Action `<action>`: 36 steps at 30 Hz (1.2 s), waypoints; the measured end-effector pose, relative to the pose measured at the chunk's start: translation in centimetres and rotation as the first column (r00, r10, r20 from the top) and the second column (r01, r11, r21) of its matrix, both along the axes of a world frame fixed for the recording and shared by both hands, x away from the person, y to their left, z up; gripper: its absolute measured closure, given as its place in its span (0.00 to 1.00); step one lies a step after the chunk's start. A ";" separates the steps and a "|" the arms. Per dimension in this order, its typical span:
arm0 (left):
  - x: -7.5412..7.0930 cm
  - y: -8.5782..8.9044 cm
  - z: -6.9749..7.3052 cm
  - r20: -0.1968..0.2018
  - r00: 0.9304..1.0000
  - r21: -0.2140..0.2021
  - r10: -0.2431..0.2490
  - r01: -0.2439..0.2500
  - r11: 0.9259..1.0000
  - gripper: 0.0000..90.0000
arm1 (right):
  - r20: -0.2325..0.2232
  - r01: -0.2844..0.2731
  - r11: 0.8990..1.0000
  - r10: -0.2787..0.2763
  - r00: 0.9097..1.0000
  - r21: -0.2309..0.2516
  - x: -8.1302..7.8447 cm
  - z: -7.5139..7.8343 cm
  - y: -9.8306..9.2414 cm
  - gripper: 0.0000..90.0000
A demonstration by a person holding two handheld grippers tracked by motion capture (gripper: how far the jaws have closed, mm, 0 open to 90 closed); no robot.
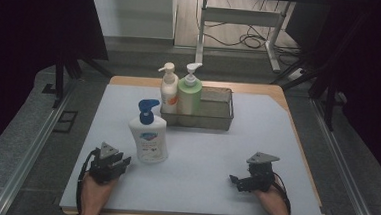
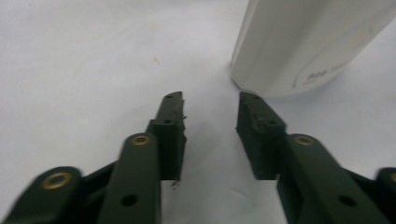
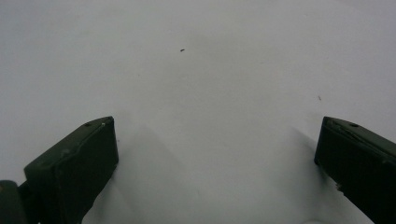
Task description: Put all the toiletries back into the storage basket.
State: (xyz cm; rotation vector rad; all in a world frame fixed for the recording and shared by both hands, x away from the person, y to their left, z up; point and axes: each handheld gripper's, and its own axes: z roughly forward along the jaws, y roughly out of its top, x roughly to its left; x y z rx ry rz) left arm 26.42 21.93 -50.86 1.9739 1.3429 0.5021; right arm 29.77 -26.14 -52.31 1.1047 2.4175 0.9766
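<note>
Starting at the bottom edge of the high view, we note the left gripper at lower left and the right gripper at lower right, both resting low on the white table, each held by a hand entering from below. In the left gripper view its jaws stand at a narrow gap with nothing between them, only bare table surface; in the right gripper view the jaws are spread wide, also over bare table.

Just beyond the left gripper, toward centre left, stands the white pump bottle with the blue top, upright, near the jaws but apart from them; its base shows at upper right of the left gripper view.

Farther back, upper centre, sits a metal basket holding a cream pump bottle and a green pump bottle, side by side at its left end.
</note>
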 end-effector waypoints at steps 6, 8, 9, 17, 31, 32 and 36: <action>1.4 0.6 0.0 -0.002 1.000 -0.009 -0.008 0.008 1.000 0.88 | 0.001 0.001 1.000 -0.001 1.000 0.000 0.0 0.0 0.0 0.00; 2.0 0.7 0.0 0.000 1.000 -0.013 -0.008 0.008 1.000 0.94 | 0.001 0.001 1.000 -0.001 1.000 0.000 0.0 0.0 0.0 0.00; 2.3 0.8 0.0 0.002 1.000 -0.012 -0.011 0.011 1.000 0.97 | 0.001 0.001 1.000 -0.001 1.000 0.000 0.0 0.0 0.0 0.00; 4.4 0.5 -0.2 0.003 0.999 -0.033 -0.036 0.036 0.999 0.99 | 0.000 0.001 1.000 -0.001 1.000 0.001 0.0 0.0 0.0 0.00; 5.7 -0.5 -1.3 -0.019 0.995 -0.098 -0.093 0.091 0.991 0.99 | 0.001 0.001 1.000 -0.001 1.000 0.002 0.0 0.0 0.0 0.00; 5.7 -0.5 -1.3 -0.018 0.995 -0.102 -0.095 0.092 0.990 0.99 | 0.001 0.001 1.000 -0.001 1.000 0.002 0.0 0.0 0.0 0.00; 5.7 -0.7 -1.3 -0.016 0.994 -0.110 -0.106 0.103 0.989 0.99 | 0.001 0.001 1.000 -0.001 1.000 0.003 0.0 0.0 0.0 0.00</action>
